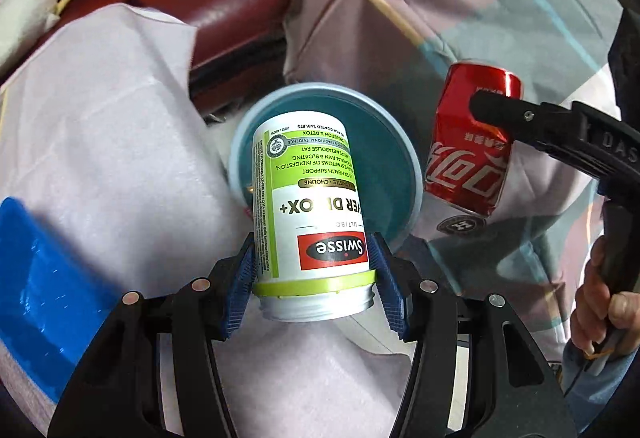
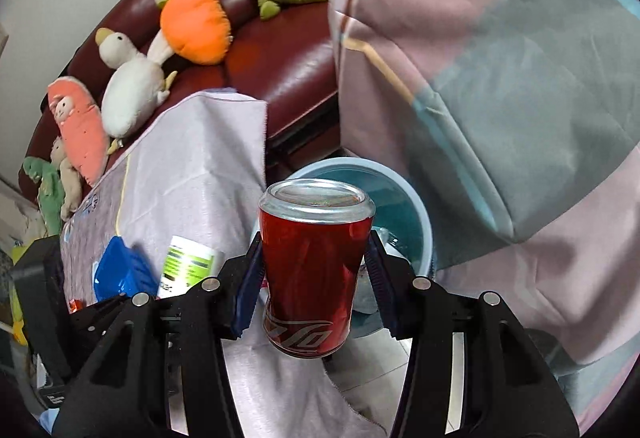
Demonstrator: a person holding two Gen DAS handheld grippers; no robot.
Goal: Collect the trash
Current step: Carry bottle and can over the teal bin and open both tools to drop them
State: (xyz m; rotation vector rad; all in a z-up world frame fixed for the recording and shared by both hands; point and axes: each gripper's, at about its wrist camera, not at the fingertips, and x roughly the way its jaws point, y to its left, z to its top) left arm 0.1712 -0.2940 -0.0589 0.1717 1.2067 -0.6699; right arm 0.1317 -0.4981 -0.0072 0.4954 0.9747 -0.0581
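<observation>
Your left gripper (image 1: 312, 274) points steeply down, clamping a white bottle (image 1: 308, 206) above the blue bin (image 1: 404, 146). Your right gripper (image 2: 316, 274) grasps a dented red can (image 2: 312, 266) just beside it, over the same bin.

Supplement bottle (image 1: 308, 214): white with lime-green label, red logo panel. Dented can (image 2: 314, 266): red, silver rim. Bin (image 1: 404, 158): teal interior, pale blue rim. Sofa (image 2: 288, 58): dark maroon. Bedding (image 2: 500, 78): pink-grey blocks, blue and yellow stripes. Gripper pads (image 1: 242, 286): blue.
</observation>
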